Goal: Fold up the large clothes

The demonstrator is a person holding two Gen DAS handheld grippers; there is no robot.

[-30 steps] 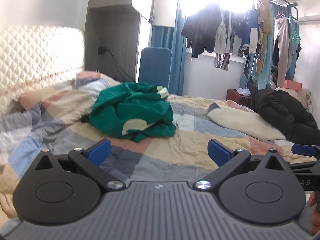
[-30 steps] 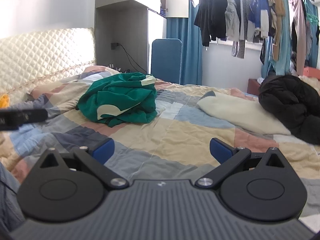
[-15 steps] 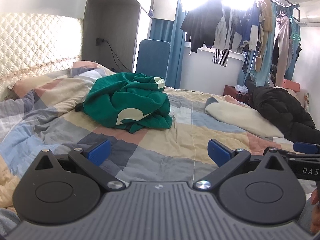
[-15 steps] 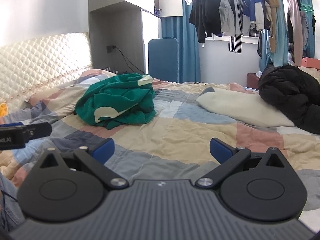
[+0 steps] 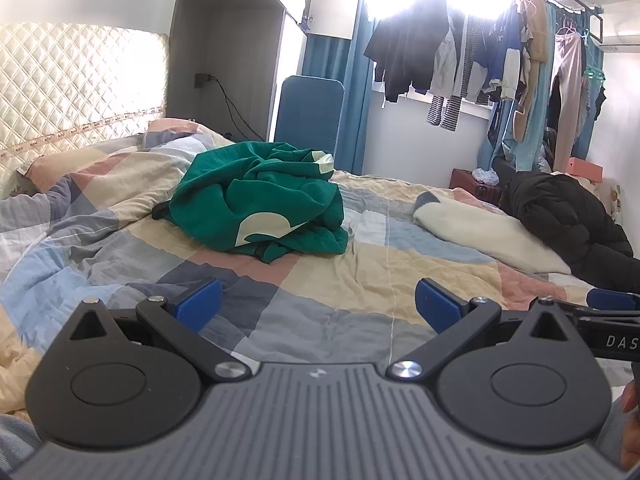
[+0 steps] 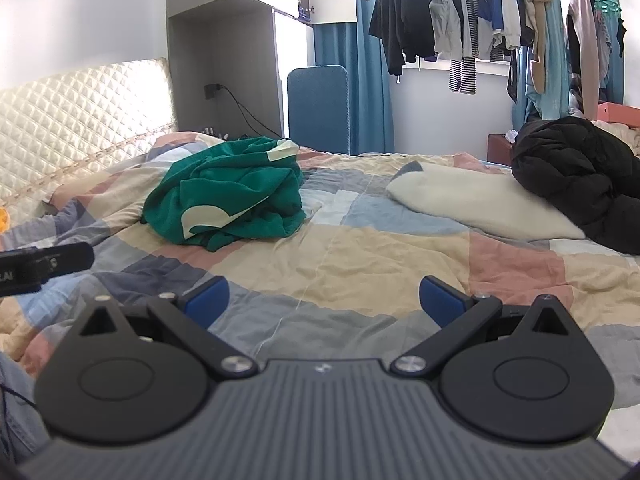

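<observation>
Lying across the right side of the bed, a cream blanket (image 5: pixel 488 236) and a black puffer jacket (image 5: pixel 560 216) touch each other, the jacket partly on top of the blanket's far end; both sit well apart from the green garment (image 5: pixel 256 208). A patchwork quilt (image 5: pixel 360 280) in beige, pink, blue and grey covers the mattress, rumpled toward the quilted headboard (image 5: pixel 72 88). Behind the bed stand a blue panel (image 5: pixel 308 112) and blue curtains (image 5: pixel 360 92), and a row of hanging clothes (image 5: pixel 480 52) fills the window side. Nothing lies on the quilt between the grippers and the green garment.

The green garment, with a pale curved print, sits crumpled in a heap near the middle of the bed, toward the headboard side. The left gripper (image 5: pixel 316 306) hovers over bare quilt with its jaws spread wide and nothing between them; the heap lies beyond them, slightly left of centre. The right gripper (image 6: pixel 324 298) is likewise spread wide and empty, with the heap farther off and clearly to the left of its jaws
</observation>
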